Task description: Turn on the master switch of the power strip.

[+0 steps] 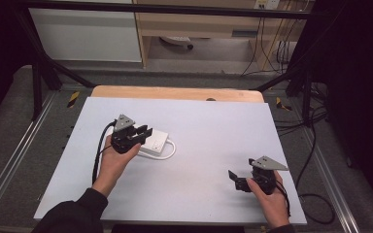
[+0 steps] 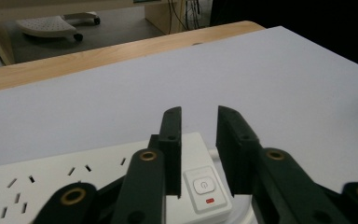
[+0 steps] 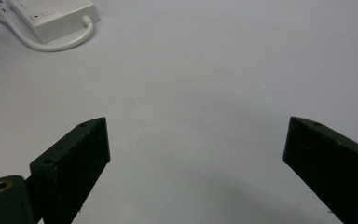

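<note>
A white power strip [image 1: 156, 141] lies on the white table, left of the middle, with its white cable [image 1: 167, 154] looping at its near right end. My left gripper [image 1: 143, 132] hovers over that end of the strip. In the left gripper view its jaws [image 2: 199, 116] stand a narrow gap apart above the strip [image 2: 74, 172], with the power switch [image 2: 204, 184] under the gap and nothing pressed between the pads. My right gripper [image 1: 235, 178] rests near the front right of the table, jaws [image 3: 196, 135] wide open over bare surface. The strip [image 3: 51, 18] and cable [image 3: 56, 44] lie far off in its view.
A white sheet [image 1: 199, 121] covers the table, and a wooden strip [image 1: 175, 92] shows at its far edge. Black frame bars [image 1: 43, 73] rise at the back corners. Cables [image 1: 315, 194] trail on the floor at the right.
</note>
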### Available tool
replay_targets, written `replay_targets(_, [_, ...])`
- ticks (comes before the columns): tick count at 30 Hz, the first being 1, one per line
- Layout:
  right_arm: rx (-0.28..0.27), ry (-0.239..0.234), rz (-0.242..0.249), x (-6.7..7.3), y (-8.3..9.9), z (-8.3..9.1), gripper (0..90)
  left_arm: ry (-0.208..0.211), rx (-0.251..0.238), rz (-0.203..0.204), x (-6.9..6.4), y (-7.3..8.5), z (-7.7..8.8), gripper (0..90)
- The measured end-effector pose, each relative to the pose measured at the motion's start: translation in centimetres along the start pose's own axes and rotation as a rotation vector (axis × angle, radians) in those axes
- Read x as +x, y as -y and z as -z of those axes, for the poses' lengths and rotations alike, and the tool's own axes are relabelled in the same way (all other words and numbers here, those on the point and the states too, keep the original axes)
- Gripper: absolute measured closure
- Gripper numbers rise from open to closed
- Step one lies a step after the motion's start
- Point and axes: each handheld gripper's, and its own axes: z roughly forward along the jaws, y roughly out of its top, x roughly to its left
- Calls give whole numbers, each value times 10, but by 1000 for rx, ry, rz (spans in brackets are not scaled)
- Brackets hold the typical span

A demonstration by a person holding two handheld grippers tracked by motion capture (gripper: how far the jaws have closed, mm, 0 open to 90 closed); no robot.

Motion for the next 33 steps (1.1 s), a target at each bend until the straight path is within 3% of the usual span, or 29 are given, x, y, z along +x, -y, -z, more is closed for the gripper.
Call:
replay_targets(5, [6,-3,-4,1,0,-1,70,16,9,24,3,1,-2,785])
replay_targets(12, [1,3,-2,1,0,1,70,28,33,-12,1,2,-5,879])
replay_targets(17, [3,3,-9,0,0,1,69,20,64,-32,1,5,-13,886])
replay_targets(25, [8,0,-4,0,0,1,69,9,86,-24,4,8,-21,899])
replay_targets(33, [15,2,-3,0,0,0,70,34,105,-20,2,9,-26,899])
